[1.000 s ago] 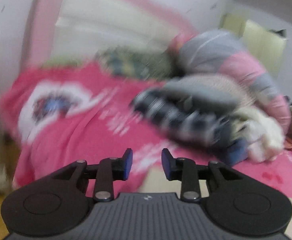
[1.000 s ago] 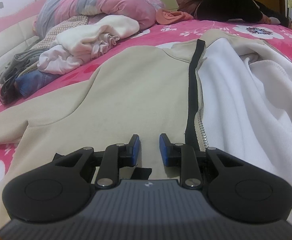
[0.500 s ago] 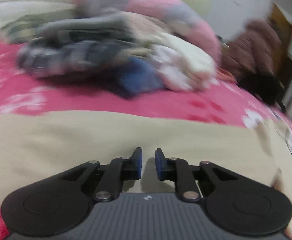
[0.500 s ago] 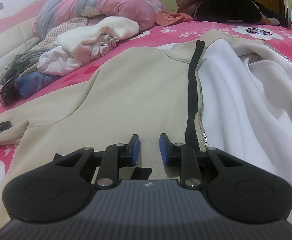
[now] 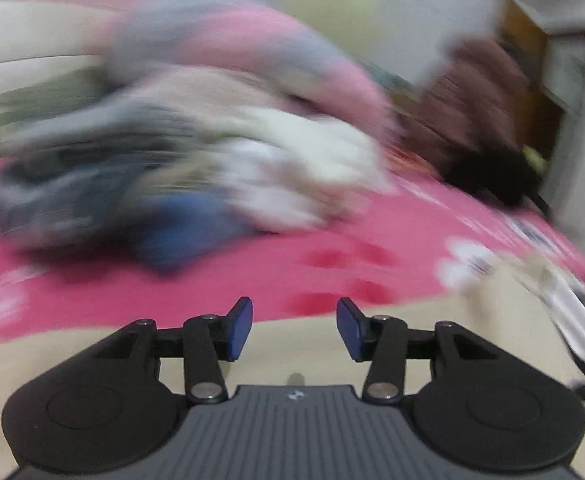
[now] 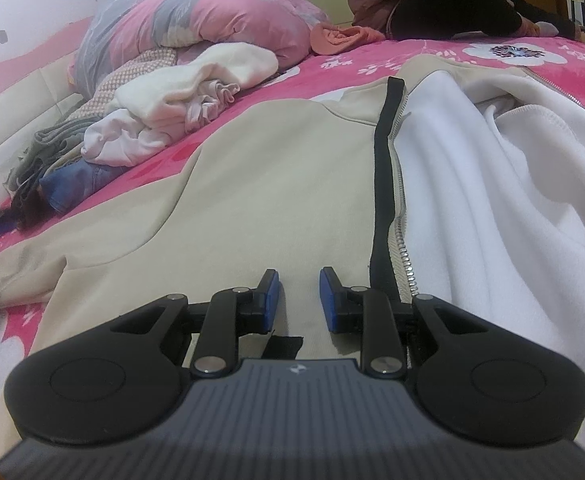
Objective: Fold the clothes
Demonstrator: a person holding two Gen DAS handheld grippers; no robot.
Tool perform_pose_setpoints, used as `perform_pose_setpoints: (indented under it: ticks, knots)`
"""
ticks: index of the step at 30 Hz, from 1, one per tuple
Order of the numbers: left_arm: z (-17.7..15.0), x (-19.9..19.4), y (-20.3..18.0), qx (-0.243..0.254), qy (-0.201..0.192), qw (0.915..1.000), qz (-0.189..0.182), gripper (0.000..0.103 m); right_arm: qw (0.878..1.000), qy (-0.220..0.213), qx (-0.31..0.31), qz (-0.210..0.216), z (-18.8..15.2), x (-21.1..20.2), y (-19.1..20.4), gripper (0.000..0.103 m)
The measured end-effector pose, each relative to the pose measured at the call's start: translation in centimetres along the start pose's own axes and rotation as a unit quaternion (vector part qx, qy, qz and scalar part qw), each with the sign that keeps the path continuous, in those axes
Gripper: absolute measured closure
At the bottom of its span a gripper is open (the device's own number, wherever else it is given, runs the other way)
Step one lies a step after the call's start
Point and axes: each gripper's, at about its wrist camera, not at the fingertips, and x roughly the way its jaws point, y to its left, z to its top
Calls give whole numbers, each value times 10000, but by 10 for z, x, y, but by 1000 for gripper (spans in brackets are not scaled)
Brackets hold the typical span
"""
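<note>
Okay, left gripper [image 5: 294, 328] has just been opening over the beige jacket [image 6: 276, 184], apparently empty in the blur. Right gripper [image 6: 299, 296] hangs slightly parted, gripping nothing

Beige zip-up fleece jacket w/ white lining [image 6: 276, 184] lies flat on pink floral bedsheet [image 6: 432, 54], front unzipped: one panel closed, beige side up, other thrown open, lining rumpled. Black-edged metal zipper [image 6: 388, 184] runs up the middle. Left sleeve reaches toward sheet's near-left edge.
</note>
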Motion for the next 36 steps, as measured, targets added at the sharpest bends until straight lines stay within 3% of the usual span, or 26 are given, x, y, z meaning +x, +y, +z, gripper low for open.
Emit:
perform_pose_setpoints:
  ticks: [3, 5, 6, 8, 9, 12, 16, 19, 22, 26, 32, 36]
  knots:
    - [13, 53, -49, 637, 494, 9942, -719, 56, 10000, -18, 46, 37, 0, -1, -1, 81]
    - [12, 87, -74, 998, 855, 9879, -827, 59, 9999, -29, 97, 74, 0, -1, -3, 82]
    - [7, 102, -81, 1181, 980, 9856, -718, 59, 9999, -35, 136, 101, 0, -1, -4, 82]
    - [-6, 118, -79, 1440, 875, 9847, -445, 61, 9996, -48, 223, 161, -1, -2, -7, 82]
    - [-7, 120, -73, 1368, 821, 9866, -355, 61, 9994, -56, 280, 203, -1, -2, -9, 82]
    - [-4, 116, -53, 942, 736, 9927, -180, 75, 9986, -79, 426, 314, -1, -3, -14, 82]
    - [0, 112, -54, 1114, 728, 9911, 74, 76, 9973, -92, 584, 441, -2, -3, -20, 81]
    - [14, 105, -78, 1462, 470, 9878, 259, 60, 9964, -109, 669, 506, -3, -3, -23, 82]
    - [34, 106, -104, 1476, 290, 9886, -53, 58, 9963, -117, 676, 512, -3, -4, -22, 81]
    - [47, 127, -148, 1634, 381, 9848, -437, 56, 9962, -122, 687, 520, -4, -3, -22, 82]
    - [26, 201, -178, 1717, 940, 9805, -145, 51, 9956, -143, 735, 560, -5, -5, -24, 82]
    - [21, 202, -182, 1864, 802, 9792, -50, 47, 9951, -151, 770, 594, -5, -5, -26, 82]
